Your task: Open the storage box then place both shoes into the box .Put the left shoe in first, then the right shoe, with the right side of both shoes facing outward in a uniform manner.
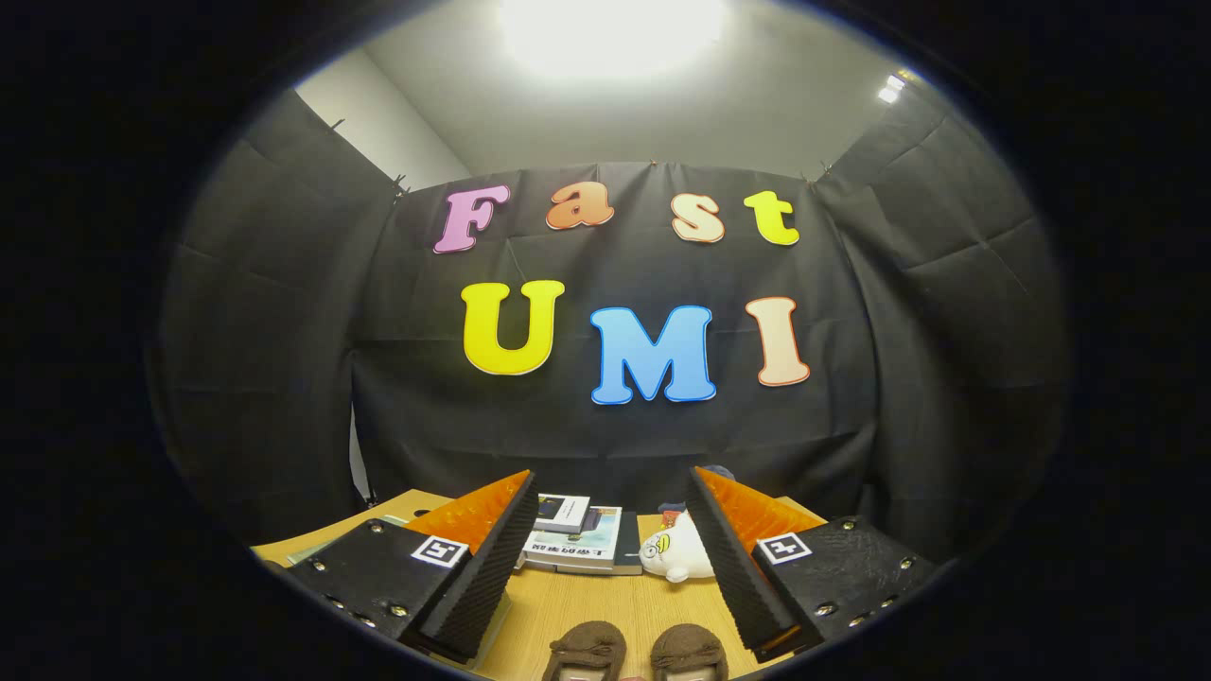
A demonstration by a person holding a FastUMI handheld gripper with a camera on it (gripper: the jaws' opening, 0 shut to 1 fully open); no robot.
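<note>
Gripper: fingers standing wide apart, gripping nothing, hovering above the table.

Table: wooden top, carrying every item listed below.

Shoes: two brown fuzzy ones, sitting side by side on the table, low between the fingers and nearest the camera, touching neither finger. Only their near ends are showing.

Books: a small stack lying flat beyond the fingertips, a smaller book resting on top.

Plush toy: white, lying just beside the books, close to the right finger.

Storage box: cannot be made out here.
</note>
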